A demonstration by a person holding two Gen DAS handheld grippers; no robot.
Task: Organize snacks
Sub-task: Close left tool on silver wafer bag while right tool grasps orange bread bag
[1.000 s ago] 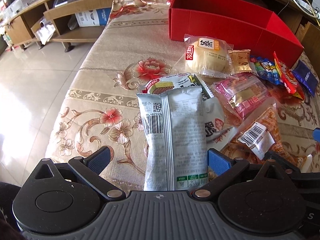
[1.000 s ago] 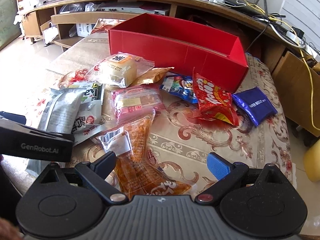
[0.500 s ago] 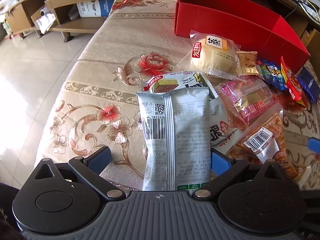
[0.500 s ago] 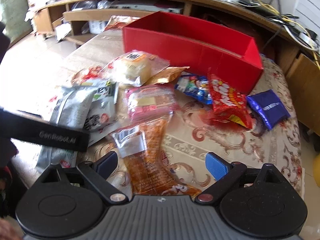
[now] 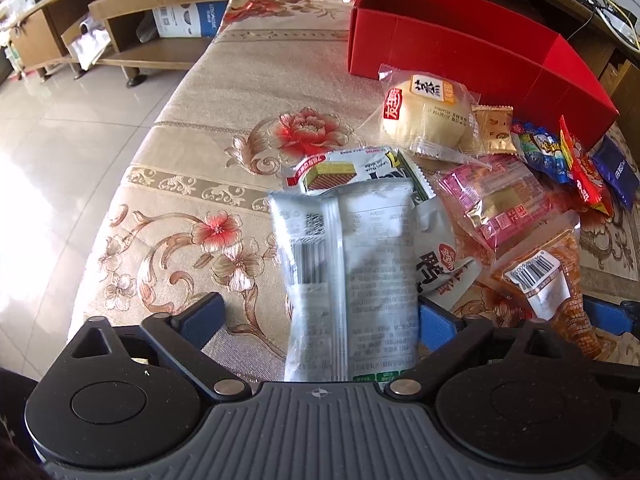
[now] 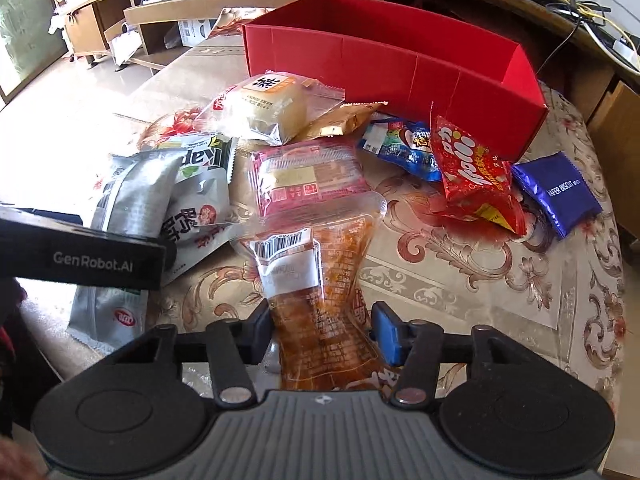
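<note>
A pile of snack packets lies on the floral tablecloth (image 5: 224,128) in front of a long red box (image 5: 472,52), also in the right wrist view (image 6: 400,52). My left gripper (image 5: 320,316) is open, its fingers either side of a silver packet (image 5: 352,264) lying seam-up. My right gripper (image 6: 320,332) has closed in on an orange clear-wrapped packet (image 6: 324,312) with a barcode label; both fingers touch its sides. The same orange packet shows in the left wrist view (image 5: 548,280).
A bun packet (image 6: 264,108), pink packet (image 6: 308,180), gold sachet (image 6: 340,122), blue candy bag (image 6: 404,148), red bag (image 6: 472,172) and dark blue wafer packet (image 6: 560,192) lie before the box. Wooden shelves (image 5: 132,24) stand behind; the table edge drops to tiled floor (image 5: 48,152) at left.
My right gripper's fingers have closed from wide open onto the orange packet. My left gripper has shifted slightly over the silver packet and stays open.
</note>
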